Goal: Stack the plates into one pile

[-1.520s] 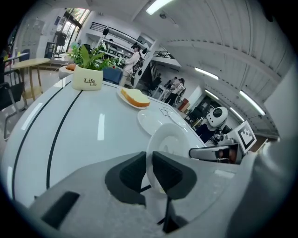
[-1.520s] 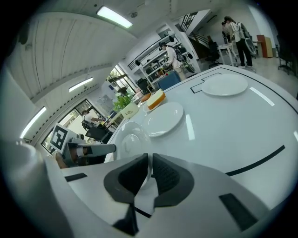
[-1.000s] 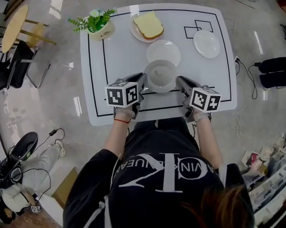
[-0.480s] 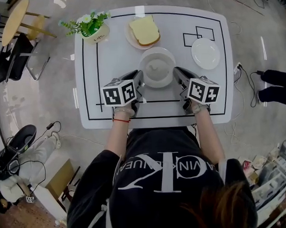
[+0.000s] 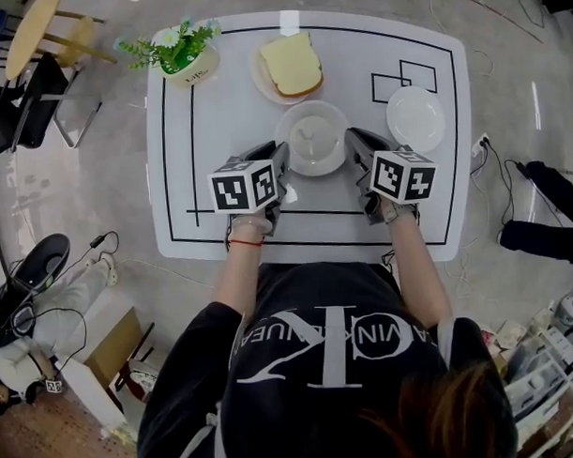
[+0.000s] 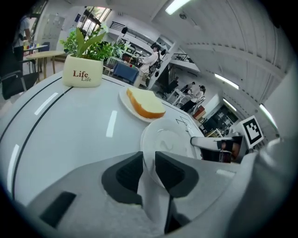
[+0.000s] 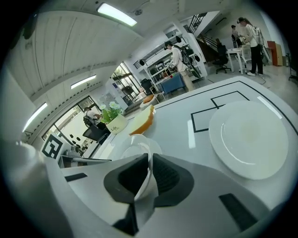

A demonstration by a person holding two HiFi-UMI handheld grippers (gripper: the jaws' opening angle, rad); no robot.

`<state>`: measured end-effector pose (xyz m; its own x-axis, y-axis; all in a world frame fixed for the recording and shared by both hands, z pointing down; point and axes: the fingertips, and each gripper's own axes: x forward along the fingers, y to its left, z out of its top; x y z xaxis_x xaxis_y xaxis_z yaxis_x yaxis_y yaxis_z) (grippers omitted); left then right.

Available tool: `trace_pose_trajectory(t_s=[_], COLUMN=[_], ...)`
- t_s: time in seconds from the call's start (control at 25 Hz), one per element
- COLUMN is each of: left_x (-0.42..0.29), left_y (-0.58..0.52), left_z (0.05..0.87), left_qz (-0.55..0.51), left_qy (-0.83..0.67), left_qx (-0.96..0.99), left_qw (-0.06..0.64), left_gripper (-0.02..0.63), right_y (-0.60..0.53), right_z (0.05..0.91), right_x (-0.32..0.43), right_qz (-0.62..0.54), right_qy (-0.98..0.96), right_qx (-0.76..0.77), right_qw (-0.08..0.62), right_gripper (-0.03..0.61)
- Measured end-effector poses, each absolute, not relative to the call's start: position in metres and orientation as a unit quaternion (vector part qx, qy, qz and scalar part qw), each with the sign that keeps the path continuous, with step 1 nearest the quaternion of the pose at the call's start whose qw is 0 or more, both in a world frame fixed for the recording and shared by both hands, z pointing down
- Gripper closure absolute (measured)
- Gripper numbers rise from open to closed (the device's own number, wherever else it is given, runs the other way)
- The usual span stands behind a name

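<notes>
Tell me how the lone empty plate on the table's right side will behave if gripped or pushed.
The lone plate looks rigid and glazed, so it probably keeps its shape but may slip in a pinch. It lies flat on the glossy table, so a push likely slides it rather than tips it.

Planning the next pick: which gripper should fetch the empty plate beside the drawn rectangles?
Right. The right gripper holds the rim of the centre plate on the side nearest the empty plate. The left gripper, whose jaws have just been opening around that rim, sits opposite.
</notes>
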<state>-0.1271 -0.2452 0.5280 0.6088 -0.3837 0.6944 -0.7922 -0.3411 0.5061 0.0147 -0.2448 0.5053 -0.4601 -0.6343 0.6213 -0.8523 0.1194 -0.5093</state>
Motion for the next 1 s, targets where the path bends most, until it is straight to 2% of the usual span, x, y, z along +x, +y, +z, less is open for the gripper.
trace_pose_trajectory(t_s=[0.32,0.76,1.0], left_x=[-0.123,-0.118,-0.12], left_y=[-0.244,-0.244,-0.246], left_z=[0.534,0.536,0.535], left_qz=[0.281,0.298,0.295], left_qy=[-0.373,-0.359,-0.356], left_qx=[0.788,0.794,0.801], left_qw=[0.402,0.39,0.379], left_gripper=[0.502,0.483,0.46], right_y=[-0.251,-0.251,-0.252], right_z=[0.513,0.52,0.517], right_x=[0.014,0.015,0.015], right_qz=[0.387,0.317,0.305], right_qy=[-0.748,-0.746,-0.748], right_qx=[0.508,0.528,0.539], right_qw=[0.182,0.255,0.24], right_gripper=[0.54,0.534,0.522])
